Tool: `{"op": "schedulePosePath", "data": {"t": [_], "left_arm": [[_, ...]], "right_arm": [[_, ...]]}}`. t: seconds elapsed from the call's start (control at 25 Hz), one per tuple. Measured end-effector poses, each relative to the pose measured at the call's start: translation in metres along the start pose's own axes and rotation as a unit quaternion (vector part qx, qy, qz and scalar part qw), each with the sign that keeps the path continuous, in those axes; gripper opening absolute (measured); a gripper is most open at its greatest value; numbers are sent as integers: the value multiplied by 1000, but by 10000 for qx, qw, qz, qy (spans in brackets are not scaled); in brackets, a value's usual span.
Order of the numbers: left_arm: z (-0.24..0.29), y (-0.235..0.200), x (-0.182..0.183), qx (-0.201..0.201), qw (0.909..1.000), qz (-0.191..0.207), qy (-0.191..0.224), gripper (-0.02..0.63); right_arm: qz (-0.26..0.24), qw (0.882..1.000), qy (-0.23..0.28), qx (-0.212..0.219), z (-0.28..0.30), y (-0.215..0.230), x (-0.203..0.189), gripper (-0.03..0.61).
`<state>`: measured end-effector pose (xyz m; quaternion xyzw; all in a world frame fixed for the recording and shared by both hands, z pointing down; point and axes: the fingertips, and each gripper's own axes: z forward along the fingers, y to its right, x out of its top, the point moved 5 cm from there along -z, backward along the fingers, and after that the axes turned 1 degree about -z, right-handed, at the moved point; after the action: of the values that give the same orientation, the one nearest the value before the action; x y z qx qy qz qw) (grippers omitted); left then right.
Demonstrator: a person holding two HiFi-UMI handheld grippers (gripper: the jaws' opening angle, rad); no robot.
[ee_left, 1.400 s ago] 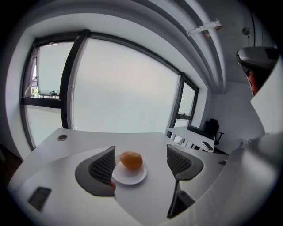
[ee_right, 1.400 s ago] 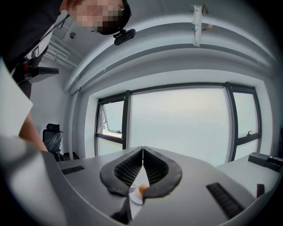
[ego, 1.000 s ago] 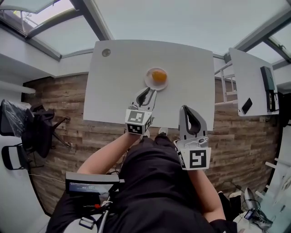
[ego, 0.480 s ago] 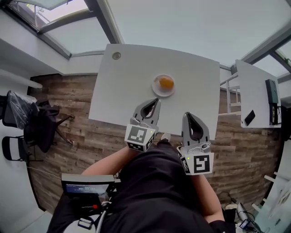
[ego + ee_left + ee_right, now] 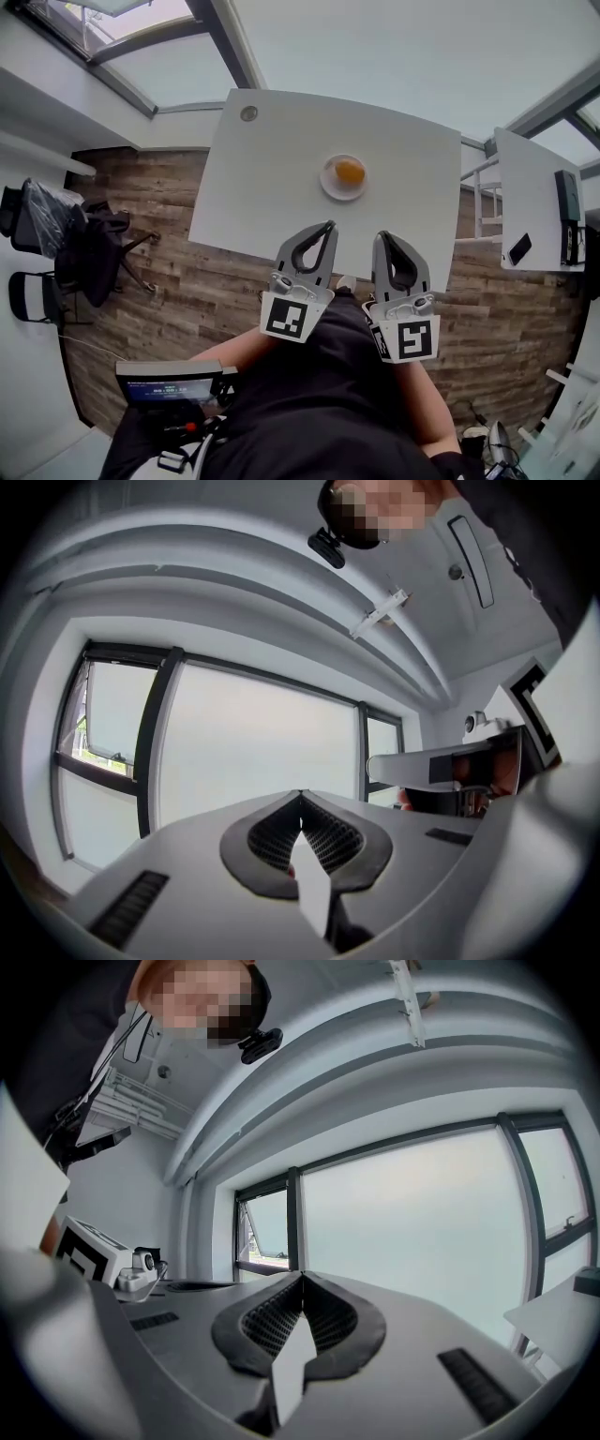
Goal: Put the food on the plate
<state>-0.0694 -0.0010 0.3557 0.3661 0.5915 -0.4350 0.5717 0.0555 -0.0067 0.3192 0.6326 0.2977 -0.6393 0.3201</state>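
An orange piece of food [image 5: 350,172] lies on a small white plate [image 5: 328,184] near the middle of the white table [image 5: 281,159]. My left gripper [image 5: 328,226] is shut and empty, held near the table's front edge, well short of the plate. My right gripper [image 5: 381,236] is beside it, also shut and empty. In the left gripper view the left gripper [image 5: 300,795] has its jaws closed tip to tip and points up at a window. The right gripper [image 5: 302,1276] in its own view shows closed jaws and the same kind of window; neither of these views shows the plate.
A second white table [image 5: 530,202] with a black phone [image 5: 518,248] and a dark device stands at the right. Black chairs [image 5: 56,244] stand on the wood floor at the left. A small round hole cover [image 5: 247,113] sits at the table's far left corner.
My left gripper has drawn back from the plate towards my body and its jaws have shut. The right gripper has stayed close to my body. The head view has shifted, and the food stays on the plate.
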Motion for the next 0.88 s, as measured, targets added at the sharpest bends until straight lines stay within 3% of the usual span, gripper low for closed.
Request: {"op": "schedulePosePath", "data": {"t": [0.32, 0.56, 0.72, 0.88], "left_arm": [[-13, -4, 12, 324, 9988, 325, 193, 6], [-21, -5, 17, 447, 9973, 502, 279, 6], [-26, -4, 18, 531, 9966, 556, 279, 6], [-31, 3, 30, 457, 9940, 873, 484, 6]], "right_arm": [[-235, 9987, 347, 273, -2, -14, 14, 8], [-274, 9990, 331, 95, -2, -8, 14, 8], [-262, 9991, 295, 179, -1, -11, 12, 8], [-281, 9989, 263, 282, 1, -14, 9, 8]]}}
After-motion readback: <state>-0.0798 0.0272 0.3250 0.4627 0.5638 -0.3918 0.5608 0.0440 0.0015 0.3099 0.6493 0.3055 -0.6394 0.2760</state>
